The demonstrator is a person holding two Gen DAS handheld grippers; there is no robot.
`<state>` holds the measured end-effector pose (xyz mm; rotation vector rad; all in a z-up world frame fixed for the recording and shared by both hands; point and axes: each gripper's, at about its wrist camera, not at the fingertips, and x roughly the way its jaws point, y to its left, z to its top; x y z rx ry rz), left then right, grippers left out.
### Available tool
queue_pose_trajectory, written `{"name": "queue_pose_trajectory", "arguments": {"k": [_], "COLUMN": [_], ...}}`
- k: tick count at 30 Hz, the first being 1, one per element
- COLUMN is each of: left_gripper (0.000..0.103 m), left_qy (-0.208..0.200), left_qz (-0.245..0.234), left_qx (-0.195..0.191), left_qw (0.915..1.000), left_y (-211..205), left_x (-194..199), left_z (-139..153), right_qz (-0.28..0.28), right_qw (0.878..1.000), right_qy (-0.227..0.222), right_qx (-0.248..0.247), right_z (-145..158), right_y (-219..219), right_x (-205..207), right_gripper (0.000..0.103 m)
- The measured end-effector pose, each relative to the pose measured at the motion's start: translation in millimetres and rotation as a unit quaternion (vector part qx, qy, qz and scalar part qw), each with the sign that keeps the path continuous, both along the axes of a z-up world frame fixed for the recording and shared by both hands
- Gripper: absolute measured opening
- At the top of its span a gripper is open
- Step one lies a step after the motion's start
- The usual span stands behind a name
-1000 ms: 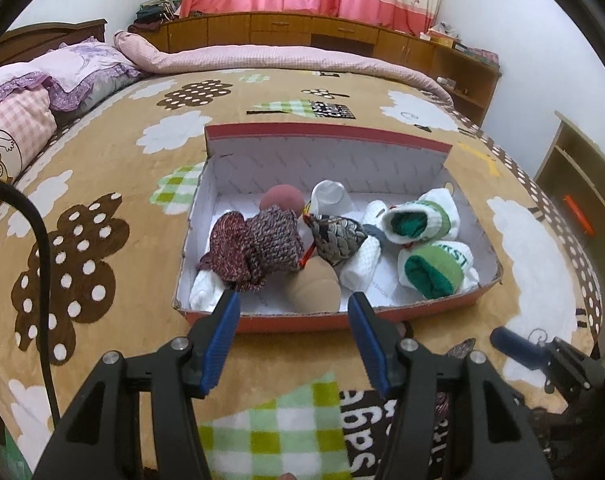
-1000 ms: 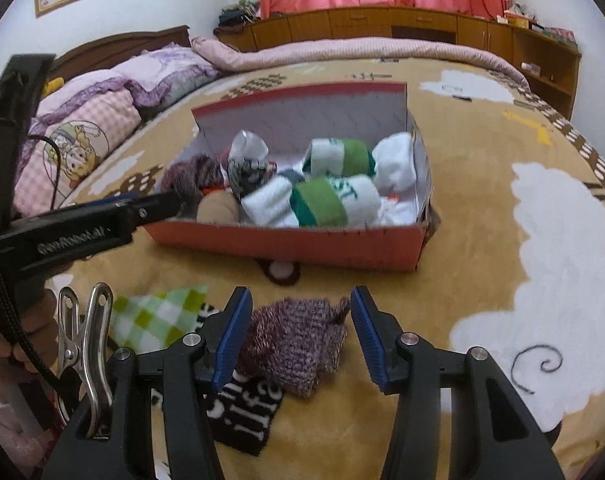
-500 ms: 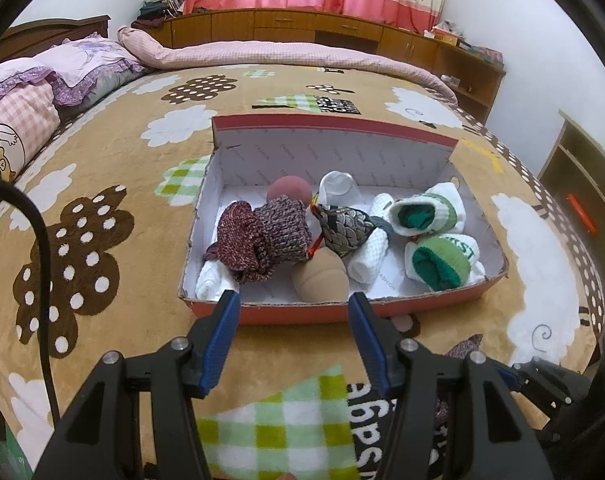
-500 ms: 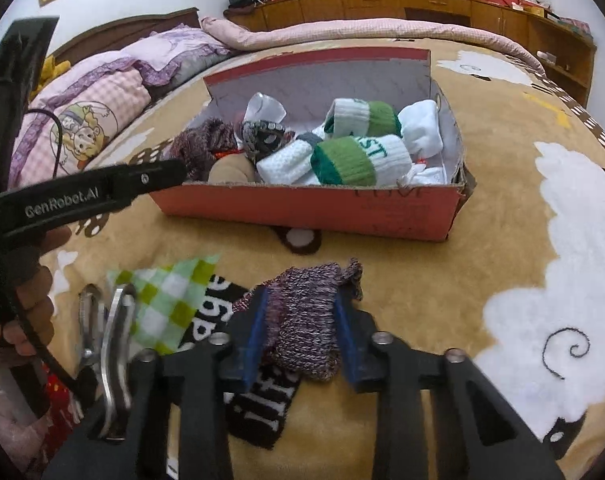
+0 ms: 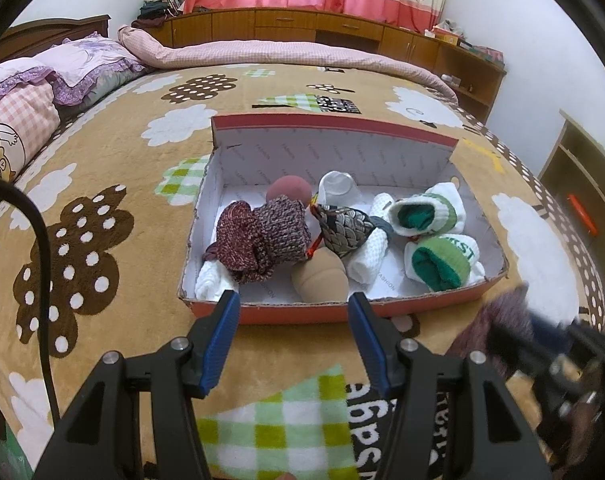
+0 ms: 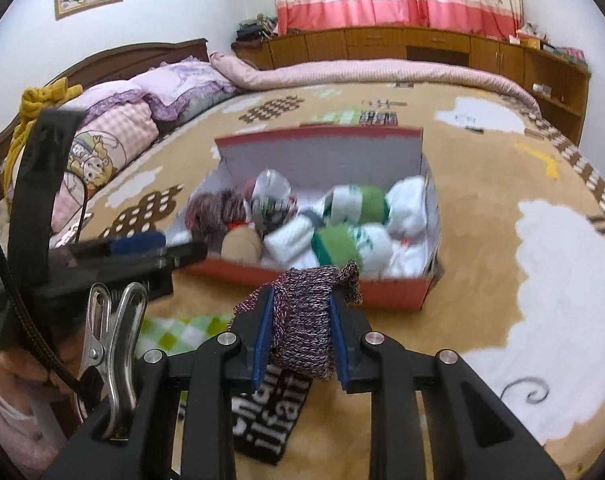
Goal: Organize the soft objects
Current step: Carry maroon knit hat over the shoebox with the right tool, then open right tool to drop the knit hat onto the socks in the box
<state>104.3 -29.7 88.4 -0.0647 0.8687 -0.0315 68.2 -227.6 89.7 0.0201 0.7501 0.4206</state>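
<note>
The right gripper (image 6: 300, 334) had its jaws clamped on a purple knit sock (image 6: 302, 316), having just been closing on it; the sock bulged up between the blue pads (image 6: 262, 332), one loose corner sticking out toward 1 o'clock. In the right wrist view the sock hung clear of the bed cover (image 6: 482, 280), with the box (image 6: 390, 294) just beyond it at 12 o'clock.

The left gripper (image 5: 294, 338) stood with its jaws apart and nothing between them, the tips near the box's (image 5: 302, 314) near wall. In the left wrist view the right gripper and its sock (image 5: 498, 320) showed as a blur at 4 o'clock, beside the box's near right corner.

Inside the box, a knit pair (image 5: 262, 240) like the held sock lay at 9 o'clock, over a white roll (image 5: 212, 282). A tan roll (image 5: 320, 278) sat against the near wall at 6 o'clock. A pink ball (image 5: 288, 190) and a white piece (image 5: 338, 188) lay toward 12 o'clock, a scale-patterned bundle (image 5: 342, 230) at the middle. Two green-and-white sock rolls (image 5: 442, 258) filled the 3 o'clock end.

At 8 o'clock in the right wrist view, a metal clip (image 6: 110, 344) hung by the gripper.
</note>
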Motion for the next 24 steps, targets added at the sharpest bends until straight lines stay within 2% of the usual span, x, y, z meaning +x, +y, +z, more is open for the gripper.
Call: {"name": "queue_pose_trajectory", "arguments": {"k": [17, 20, 22, 24], "left_gripper": [0.059, 0.059, 0.059, 0.059], "left_qy": [-0.003, -0.001, 0.000, 0.001], "left_qz": [0.004, 0.005, 0.006, 0.006], "left_qx": [-0.005, -0.005, -0.005, -0.005], "left_qw": [1.0000, 1.0000, 1.0000, 1.0000], "left_y": [-2, -1, -1, 0], "left_x": [11, 14, 15, 15], "left_z": [2, 0, -2, -2], "right_qz": [-0.046, -0.050, -0.054, -0.057], "right_qw": [0.997, 0.997, 0.997, 0.997], "right_qy": [-0.059, -0.052, -0.050, -0.052], "right_qx": [0.008, 0.009, 0.010, 0.010], "right_z": [27, 24, 21, 20], "right_y": [7, 9, 9, 8], "right_x": [72, 86, 90, 90], "right_gripper": [0.028, 0.033, 0.045, 0.050]}}
